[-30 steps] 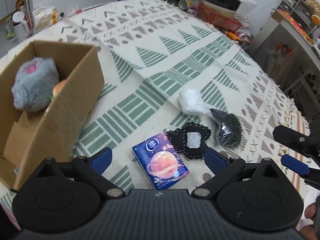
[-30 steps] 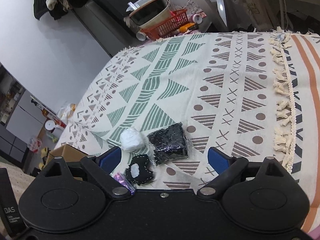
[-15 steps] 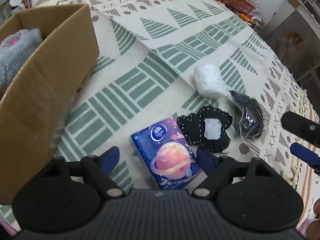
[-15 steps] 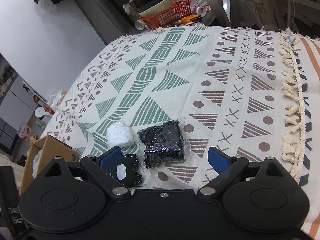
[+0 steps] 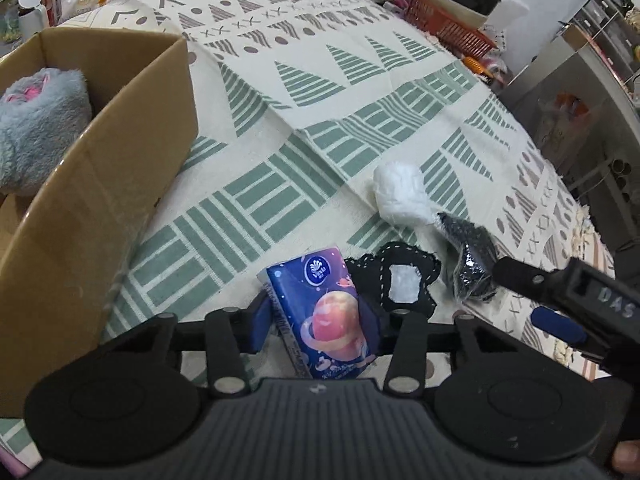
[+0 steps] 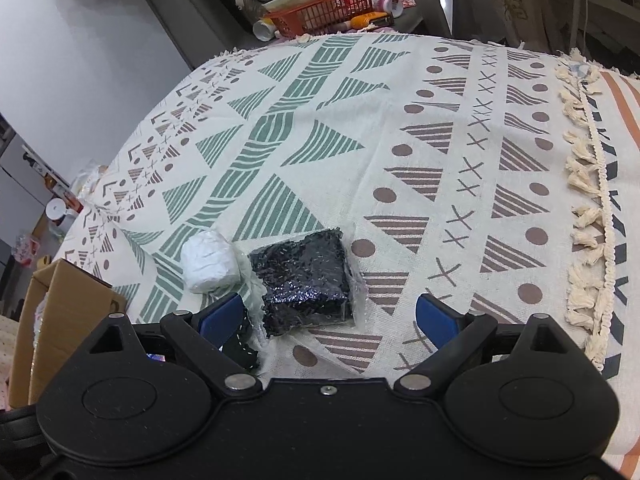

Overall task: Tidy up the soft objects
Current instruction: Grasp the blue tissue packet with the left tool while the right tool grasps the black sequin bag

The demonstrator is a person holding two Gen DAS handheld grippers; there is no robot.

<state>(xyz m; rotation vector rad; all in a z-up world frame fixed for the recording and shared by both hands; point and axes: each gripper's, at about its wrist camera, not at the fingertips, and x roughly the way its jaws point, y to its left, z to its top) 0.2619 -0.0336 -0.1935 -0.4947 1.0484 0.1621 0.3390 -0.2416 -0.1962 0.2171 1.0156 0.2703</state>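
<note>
My left gripper (image 5: 316, 328) is shut on a blue tissue pack (image 5: 324, 312) with a planet print, which stands tilted between the fingers. To its left sits an open cardboard box (image 5: 100, 184) with a grey plush (image 5: 36, 120) inside. On the patterned cloth ahead lie a black felt patch (image 5: 396, 280) with a white centre, a white soft ball (image 5: 400, 196) and a black glittery packet (image 5: 472, 264). My right gripper (image 6: 328, 318) is open. The glittery packet (image 6: 308, 276) lies just ahead, between its fingers, with the white ball (image 6: 210, 260) to its left.
An orange basket (image 6: 328, 8) and bottles stand past the far end of the cloth. The cloth's tasselled fringe (image 6: 588, 208) runs down the right side. A metal shelf unit (image 5: 580, 80) stands at the right, and the box corner (image 6: 68, 304) shows at lower left.
My left gripper came down around the tissue pack and shut on it, tipping it up. My right gripper moved closer to the glittery packet and stays open.
</note>
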